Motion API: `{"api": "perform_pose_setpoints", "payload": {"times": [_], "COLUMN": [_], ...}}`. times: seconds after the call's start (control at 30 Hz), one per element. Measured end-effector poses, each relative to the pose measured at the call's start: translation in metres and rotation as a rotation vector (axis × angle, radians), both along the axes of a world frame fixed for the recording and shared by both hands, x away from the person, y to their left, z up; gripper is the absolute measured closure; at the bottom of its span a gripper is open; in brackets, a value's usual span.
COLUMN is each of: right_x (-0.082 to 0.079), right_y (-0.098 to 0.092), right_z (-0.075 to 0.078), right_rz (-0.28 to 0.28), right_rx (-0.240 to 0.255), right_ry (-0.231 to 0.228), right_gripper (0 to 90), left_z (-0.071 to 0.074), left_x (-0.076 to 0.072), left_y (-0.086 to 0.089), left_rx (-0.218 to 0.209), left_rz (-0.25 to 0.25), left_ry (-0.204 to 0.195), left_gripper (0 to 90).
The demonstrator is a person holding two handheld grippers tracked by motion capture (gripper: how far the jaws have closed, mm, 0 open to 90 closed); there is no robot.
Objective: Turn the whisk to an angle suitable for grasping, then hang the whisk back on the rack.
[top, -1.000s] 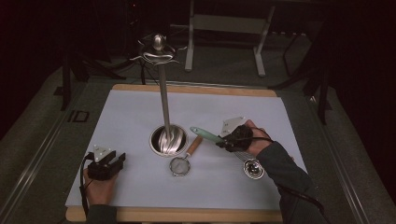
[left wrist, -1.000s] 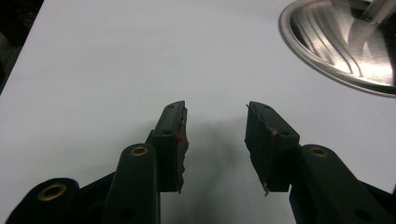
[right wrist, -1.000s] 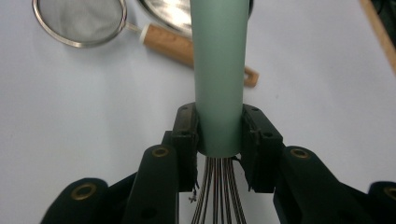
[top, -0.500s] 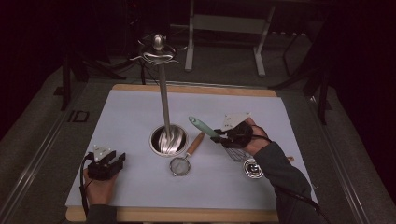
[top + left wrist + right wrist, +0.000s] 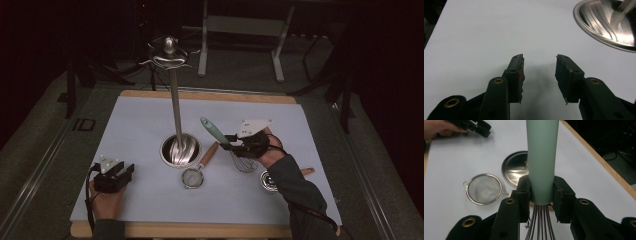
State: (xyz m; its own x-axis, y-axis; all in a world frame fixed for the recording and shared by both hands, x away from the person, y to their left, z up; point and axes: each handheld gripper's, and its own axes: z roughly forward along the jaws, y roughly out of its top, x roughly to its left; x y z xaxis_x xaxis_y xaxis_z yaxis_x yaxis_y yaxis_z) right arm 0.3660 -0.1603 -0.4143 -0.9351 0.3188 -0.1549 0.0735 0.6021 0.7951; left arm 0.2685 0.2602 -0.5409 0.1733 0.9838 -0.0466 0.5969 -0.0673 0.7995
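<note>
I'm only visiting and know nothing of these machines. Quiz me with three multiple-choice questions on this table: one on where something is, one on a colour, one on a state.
1. Where does the small mesh strainer lie?
A. just in front of the stand's round steel base
B. hung at the top of the stand
C. beside the left tool

2. What colour is the handle of the whisk?
A. red
B. pale green
C. black

3. What is the right tool doing?
A. lying open on the table
B. clamped on the whisk handle
C. holding the strainer

Answers:
1 A, the high view shows the strainer next to the base, on the person's side.
2 B, the right gripper view shows a pale green tube.
3 B, both pads press the handle just above the wires.
</note>
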Motion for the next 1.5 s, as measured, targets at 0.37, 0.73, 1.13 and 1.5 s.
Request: {"api": "perform_pose_setpoints", "payload": {"times": [0.37,0.73,1.13,1.5], "right_x": [-0.003,-0.002,-0.002,0.003], "right_y": [0.003,0.005,0.006,0.002], "right_z": [0.004,0.008,0.018,0.023], "right_rz": [-0.019,-0.045,-0.071,-0.05], "right_rx": [0.084,0.177,0.257,0.356], "right_ry": [-0.004,0.019,0.028,0.088], "right_gripper": [69.5,69.4,69.4,69.4], "left_z": [0.0,0.0,0.0,0.0], "left_x": [0.0,0.0,-0.001,-0.001], "left_y": [0.0,0.001,0.001,0.001], "left_rx": [-0.004,-0.01,-0.011,-0.011], "left_rz": [0.002,0.003,0.004,0.005], "left_ry": [-0.001,-0.006,-0.005,-0.008], "left_gripper": [58.1,57.9,57.7,57.5]}}
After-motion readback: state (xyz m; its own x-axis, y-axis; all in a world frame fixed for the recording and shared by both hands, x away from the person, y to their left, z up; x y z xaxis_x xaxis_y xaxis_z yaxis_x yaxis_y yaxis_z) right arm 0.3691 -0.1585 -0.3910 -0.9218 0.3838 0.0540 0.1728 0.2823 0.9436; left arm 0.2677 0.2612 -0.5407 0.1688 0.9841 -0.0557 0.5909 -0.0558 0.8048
